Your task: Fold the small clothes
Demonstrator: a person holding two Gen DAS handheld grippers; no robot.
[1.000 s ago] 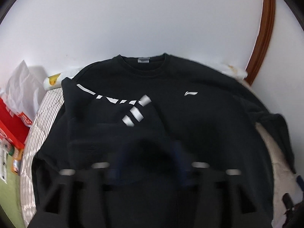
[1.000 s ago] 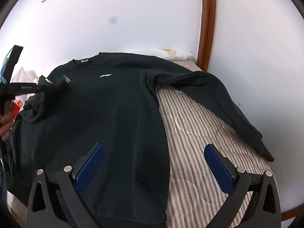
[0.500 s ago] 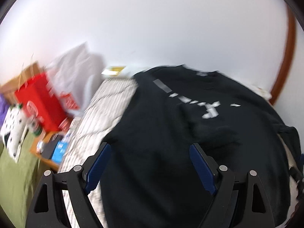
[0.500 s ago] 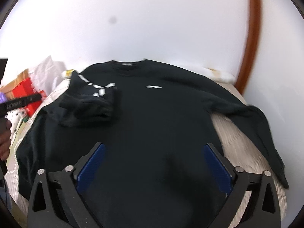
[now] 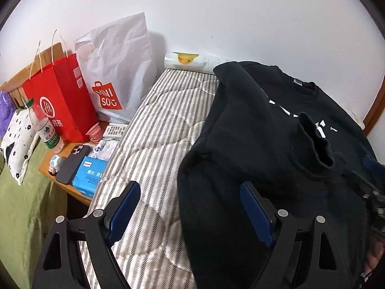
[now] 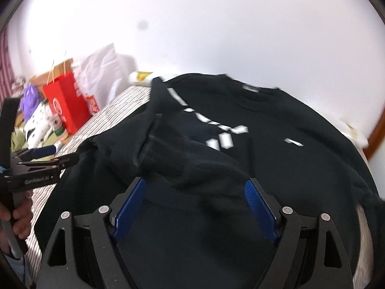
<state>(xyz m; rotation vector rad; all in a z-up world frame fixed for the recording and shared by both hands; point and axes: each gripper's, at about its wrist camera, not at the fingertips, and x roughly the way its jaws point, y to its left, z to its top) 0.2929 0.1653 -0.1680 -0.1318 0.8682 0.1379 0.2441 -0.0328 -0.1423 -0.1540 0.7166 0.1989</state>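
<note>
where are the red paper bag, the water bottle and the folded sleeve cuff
red paper bag [image 5: 61, 96], left wrist view, front face
water bottle [image 5: 47, 127], left wrist view, label
sleeve cuff [image 5: 317, 142], left wrist view, ribbed edge

A plain white wall [image 5: 216, 12] backs a bed with a grey-striped mattress [image 5: 156, 132]. A brown wooden frame [image 5: 375, 110] curves up at the right edge. Beside the bed stands a small wooden side table [image 5: 69, 149], next to green bedding [image 5: 21, 212]. A wooden headboard [image 5: 14, 84] rises behind. Soft, even light fills the room.
</note>
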